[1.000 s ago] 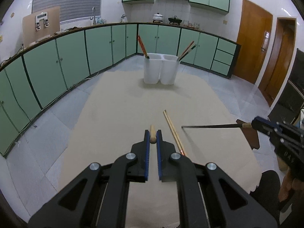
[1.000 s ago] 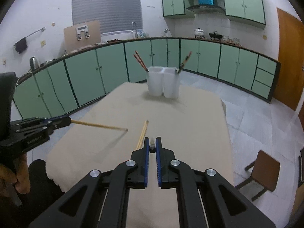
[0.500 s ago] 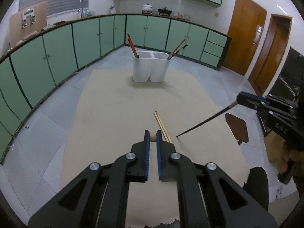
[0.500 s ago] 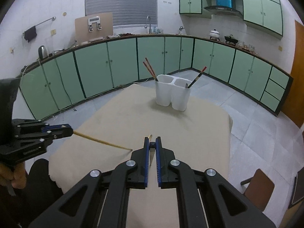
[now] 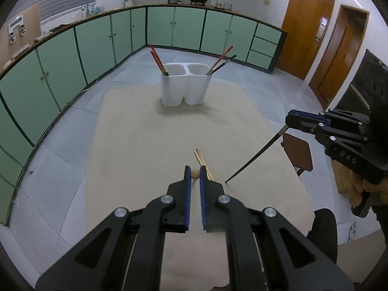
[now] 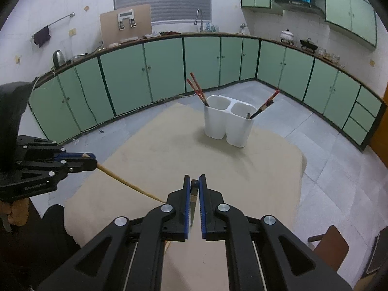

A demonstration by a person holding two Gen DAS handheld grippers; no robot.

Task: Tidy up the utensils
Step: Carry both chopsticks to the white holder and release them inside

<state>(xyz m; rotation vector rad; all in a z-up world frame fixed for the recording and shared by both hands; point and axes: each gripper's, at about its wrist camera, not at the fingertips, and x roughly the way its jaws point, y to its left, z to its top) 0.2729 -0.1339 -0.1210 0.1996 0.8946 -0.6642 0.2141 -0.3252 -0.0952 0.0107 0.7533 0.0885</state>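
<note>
A white two-compartment holder [image 5: 185, 86] stands at the far end of the beige table [image 5: 145, 145]; it also shows in the right wrist view [image 6: 228, 123]. Red chopsticks [image 5: 157, 59] lean in its left compartment, red and dark ones [image 5: 222, 60] in its right. My left gripper [image 5: 195, 174] is shut on a light wooden chopstick [image 6: 131, 185], seen end-on in its own view. My right gripper [image 6: 194, 184] is shut on a dark chopstick [image 5: 254, 156] that slants down with its tip near the table. A pair of light wooden chopsticks [image 5: 202, 163] lies on the table just right of my left gripper.
Green cabinets [image 6: 165, 70] ring the room beyond the table. A brown wooden chair [image 5: 297, 152] stands at the table's right side, also in the right wrist view [image 6: 332, 245]. Brown doors [image 5: 308, 36] are at the far right.
Both grippers have risen and tilted downward, each with its chopstick. The dark chopstick swung from level to steeply slanted. The holder now looks farther below.
</note>
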